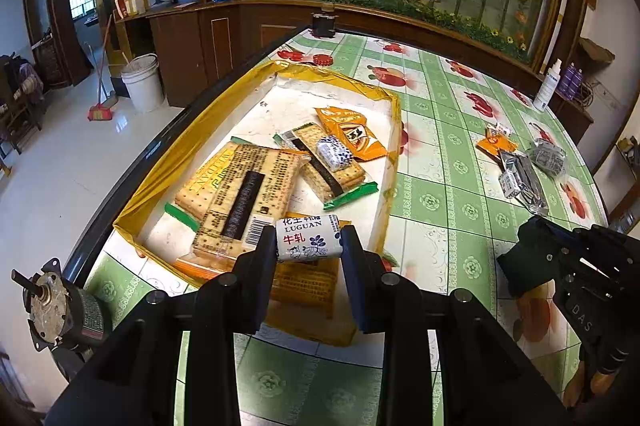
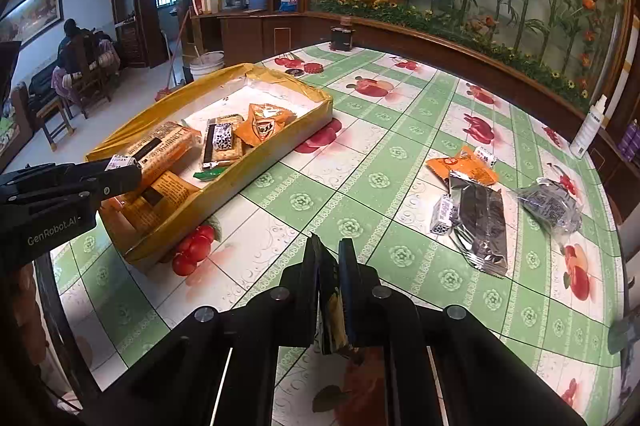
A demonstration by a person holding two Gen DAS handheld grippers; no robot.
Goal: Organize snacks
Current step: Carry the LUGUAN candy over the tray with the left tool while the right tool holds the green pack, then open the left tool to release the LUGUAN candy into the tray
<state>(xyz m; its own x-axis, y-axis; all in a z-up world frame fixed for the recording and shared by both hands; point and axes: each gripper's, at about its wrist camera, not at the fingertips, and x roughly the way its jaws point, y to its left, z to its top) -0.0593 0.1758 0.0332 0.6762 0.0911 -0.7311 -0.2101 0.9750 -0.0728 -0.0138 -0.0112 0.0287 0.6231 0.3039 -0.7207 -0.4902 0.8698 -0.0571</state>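
My left gripper (image 1: 308, 240) is shut on a small white candy packet (image 1: 310, 236) printed LUGUAN, held over the near end of the yellow-rimmed tray (image 1: 160, 178). Inside the tray lie cracker packs (image 1: 240, 194), an orange packet (image 1: 352, 136) and another small candy (image 1: 334, 152). My right gripper (image 2: 330, 250) is shut on a thin dark packet with yellow print (image 2: 332, 306), above the tablecloth to the right of the tray (image 2: 280, 150). Loose on the table to the right are an orange packet (image 2: 464, 166), a silvery dark packet (image 2: 480, 222), a small candy (image 2: 442, 214) and a clear-wrapped dark packet (image 2: 552, 206).
A small motor (image 1: 52, 302) sits at the table's left edge. A black jar (image 1: 324, 22) and a red lid (image 1: 322, 59) stand at the far edge, a white spray bottle (image 1: 546, 86) at the far right. A person (image 2: 76, 42) sits in the room beyond.
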